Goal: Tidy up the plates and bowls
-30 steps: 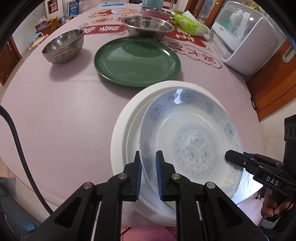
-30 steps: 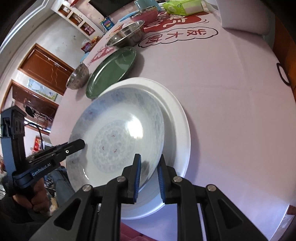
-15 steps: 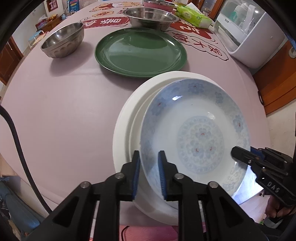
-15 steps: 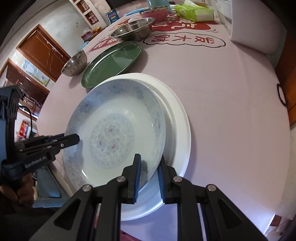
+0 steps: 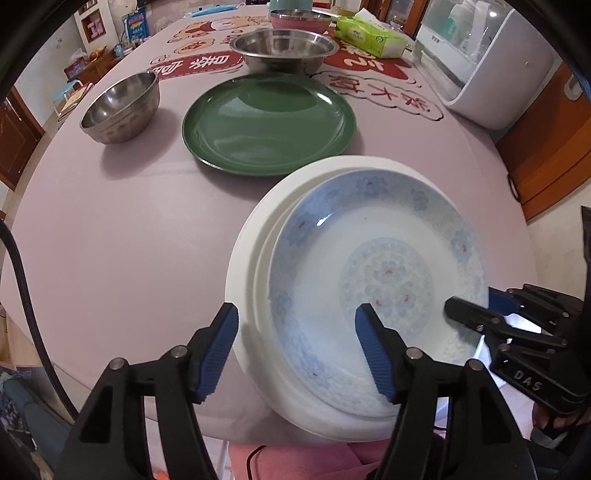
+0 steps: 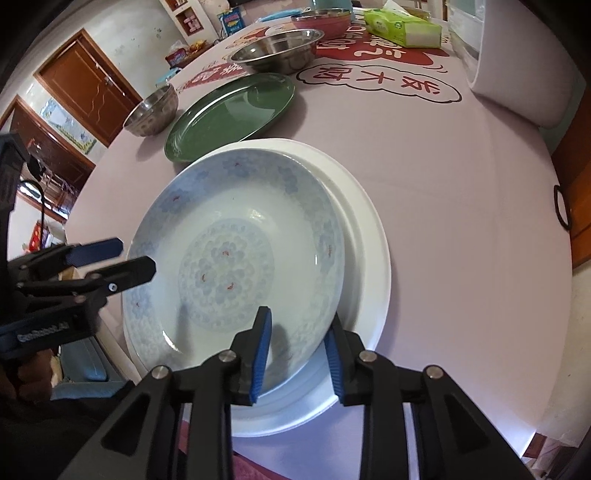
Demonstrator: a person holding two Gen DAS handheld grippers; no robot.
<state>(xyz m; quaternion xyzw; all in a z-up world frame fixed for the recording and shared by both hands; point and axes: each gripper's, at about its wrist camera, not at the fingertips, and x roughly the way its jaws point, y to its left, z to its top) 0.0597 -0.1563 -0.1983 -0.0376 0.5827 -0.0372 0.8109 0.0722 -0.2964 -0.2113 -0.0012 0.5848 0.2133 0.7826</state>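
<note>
A blue-patterned plate lies on a larger white plate at the near table edge; both also show in the right wrist view, blue-patterned plate on white plate. My left gripper is open, its jaws straddling the near rims of both plates. My right gripper is open, its jaws either side of the patterned plate's rim. A green plate, a small steel bowl and a wide steel bowl stand farther back.
A pink bowl, a green tissue pack and a white appliance stand at the far and right side of the round pink table. The stacked plates overhang the near table edge.
Both grippers were shut on the patterned plate's rim and have opened. The plate now rests on the white plate.
</note>
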